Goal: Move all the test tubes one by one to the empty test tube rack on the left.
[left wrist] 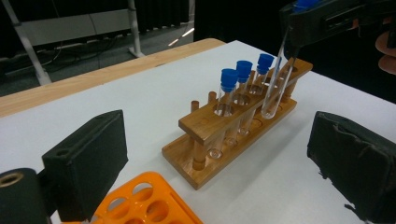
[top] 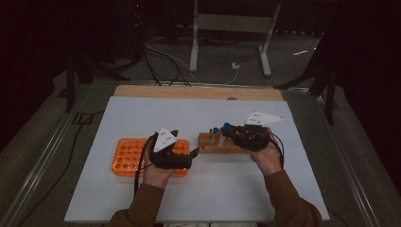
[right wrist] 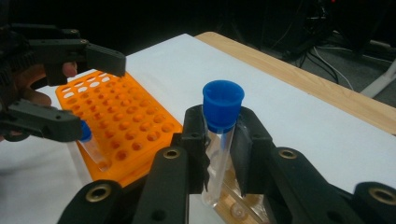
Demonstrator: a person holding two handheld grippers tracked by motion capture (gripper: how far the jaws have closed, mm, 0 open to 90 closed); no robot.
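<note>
Where capped tubes (left wrist: 243,77) crowd: wooden rack (left wrist: 233,135), orange tray (left wrist: 140,205).

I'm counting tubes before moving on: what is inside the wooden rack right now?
Three blue-capped tubes stand in the wooden rack; a fourth tube, held by the right hand-held gripper, hangs over it. Its far end is covered.

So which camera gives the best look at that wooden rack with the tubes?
The left gripper view: the wooden rack sits whole and close, with three blue-capped tubes standing in it. In the high view the wooden rack is small and partly behind the right gripper. The right gripper view catches just a corner below the held tube.
</note>
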